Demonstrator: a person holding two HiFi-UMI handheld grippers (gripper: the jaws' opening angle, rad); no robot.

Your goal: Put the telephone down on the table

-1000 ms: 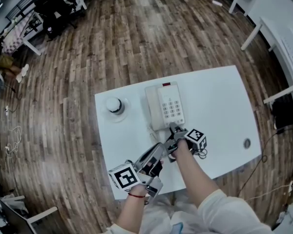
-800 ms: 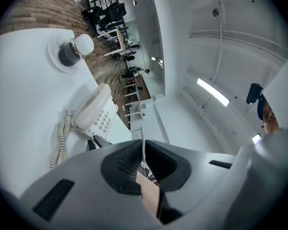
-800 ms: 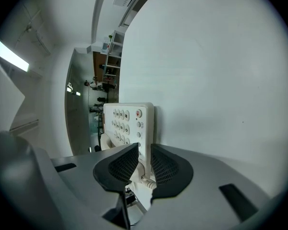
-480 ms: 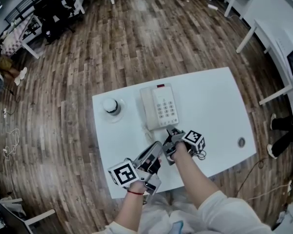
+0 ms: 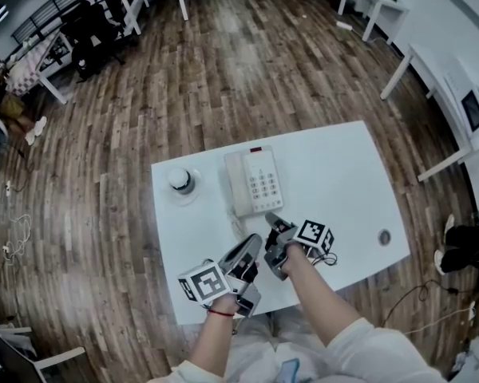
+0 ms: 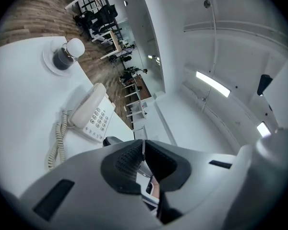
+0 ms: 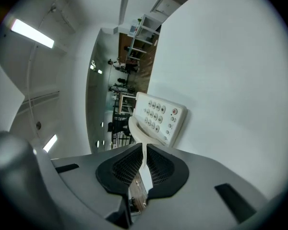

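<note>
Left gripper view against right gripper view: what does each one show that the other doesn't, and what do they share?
Only the left gripper view shows the small round white-capped dark object on its disc and the coiled cream cord beside the telephone. Only the right gripper view shows the keypad's red button. Both show the cream push-button telephone, handset on its cradle, standing on the white table.

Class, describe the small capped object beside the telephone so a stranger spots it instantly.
On the white rectangular table sits a cream push-button telephone. Off its handset side, not touching, stands a short dark cylinder with a white rounded cap; unlike the flat telephone, it is round and two-toned.
</note>
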